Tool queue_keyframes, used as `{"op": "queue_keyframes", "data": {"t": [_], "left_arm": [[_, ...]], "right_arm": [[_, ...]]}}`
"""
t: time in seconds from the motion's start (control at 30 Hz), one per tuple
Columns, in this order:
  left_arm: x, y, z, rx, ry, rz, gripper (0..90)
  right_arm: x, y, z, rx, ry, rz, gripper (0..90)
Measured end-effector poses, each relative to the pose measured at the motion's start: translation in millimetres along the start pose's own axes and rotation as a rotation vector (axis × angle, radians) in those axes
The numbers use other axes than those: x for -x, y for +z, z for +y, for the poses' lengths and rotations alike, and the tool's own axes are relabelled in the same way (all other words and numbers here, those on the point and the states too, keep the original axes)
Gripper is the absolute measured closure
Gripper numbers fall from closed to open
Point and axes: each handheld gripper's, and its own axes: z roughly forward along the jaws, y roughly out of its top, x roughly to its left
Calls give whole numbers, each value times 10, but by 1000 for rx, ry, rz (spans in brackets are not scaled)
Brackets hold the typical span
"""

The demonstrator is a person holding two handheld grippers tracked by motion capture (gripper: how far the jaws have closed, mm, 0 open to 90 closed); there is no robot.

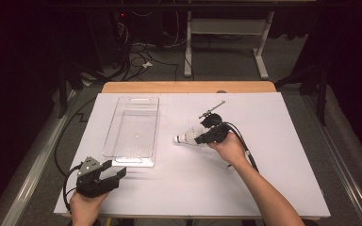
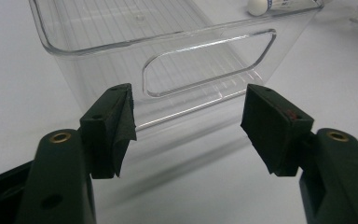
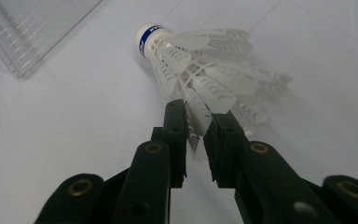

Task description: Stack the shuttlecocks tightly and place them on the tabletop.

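Nearest: left gripper, jaws apart, empty, just short of clear bin. Farther: right gripper pinched on feather tips of shuttlecock, lying on table beside bin. Risk: thin feathers slipping or crushing.

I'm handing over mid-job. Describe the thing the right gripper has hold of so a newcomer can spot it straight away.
Start at the white table top and find the clear plastic bin on its left half. Just right of the bin, the right gripper is pinching the feather skirt of a shuttlecock lying on its side. It is the feathered item, with a rounded white cork nose ringed by a blue band, unlike the metal tool behind it.
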Motion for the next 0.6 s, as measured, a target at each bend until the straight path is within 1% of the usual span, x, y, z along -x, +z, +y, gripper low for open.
{"op": "queue_keyframes", "data": {"t": [0.07, 0.13, 0.17, 0.2, 0.27, 0.3, 0.33, 0.43, 0.6], "left_arm": [[0, 0, 0, 0, 0, 0, 352], [0, 2, 0, 0, -1, 0, 352], [-1, 0, 1, -3, 2, 0, 352], [1, 1, 0, 0, 0, 1, 352], [0, 1, 0, 0, 0, 0, 352], [0, 0, 0, 0, 0, 0, 352], [1, 0, 0, 0, 0, 0, 352], [2, 1, 0, 0, 0, 0, 352], [0, 0, 0, 0, 0, 0, 353]], "right_arm": [[1, -5, -2, 4, -6, -4, 769], [-6, -13, -3, 8, 0, -8, 753], [-2, -14, -2, 11, -11, -6, 747], [-11, -18, -3, 9, -3, -7, 743], [-15, -20, -2, 8, -12, -15, 725], [-27, -24, -4, 2, 2, -19, 715], [-23, -24, -5, 5, -8, -23, 709], [-20, -32, -7, 9, -19, -29, 688], [-24, -40, -11, 10, -15, -39, 661]]}}
